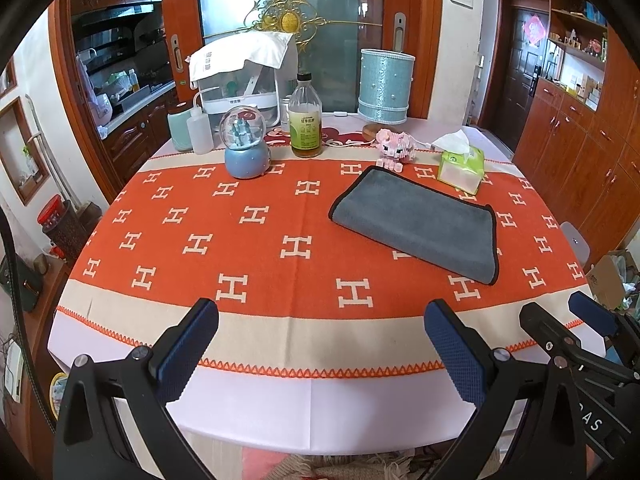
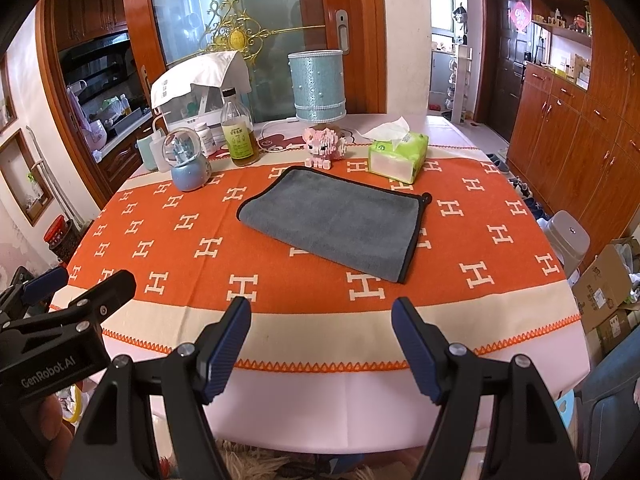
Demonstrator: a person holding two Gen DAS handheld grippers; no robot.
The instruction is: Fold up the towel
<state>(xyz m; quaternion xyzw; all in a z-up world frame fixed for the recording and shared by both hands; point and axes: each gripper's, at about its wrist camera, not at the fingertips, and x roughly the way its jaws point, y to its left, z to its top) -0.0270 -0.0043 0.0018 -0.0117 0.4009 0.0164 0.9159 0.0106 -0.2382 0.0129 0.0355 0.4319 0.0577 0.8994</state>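
Note:
A grey towel with black trim [image 1: 416,224] lies flat, folded over, on the orange H-patterned tablecloth [image 1: 240,240]; it also shows in the right wrist view [image 2: 336,220]. My left gripper [image 1: 320,332] is open and empty, held back over the table's near edge, well short of the towel. My right gripper [image 2: 320,332] is open and empty too, also near the front edge, with the towel ahead of it. The right gripper also shows at the right of the left wrist view [image 1: 560,320], and the left gripper shows at the left of the right wrist view [image 2: 76,284].
Behind the towel stand a pink block pig [image 1: 394,148], a green tissue pack [image 1: 460,166], a vinegar bottle [image 1: 305,120], a snow globe [image 1: 244,144], a teal lamp [image 1: 384,86] and a white appliance [image 1: 240,80]. A stool [image 2: 568,240] and boxes [image 2: 604,292] are at the right.

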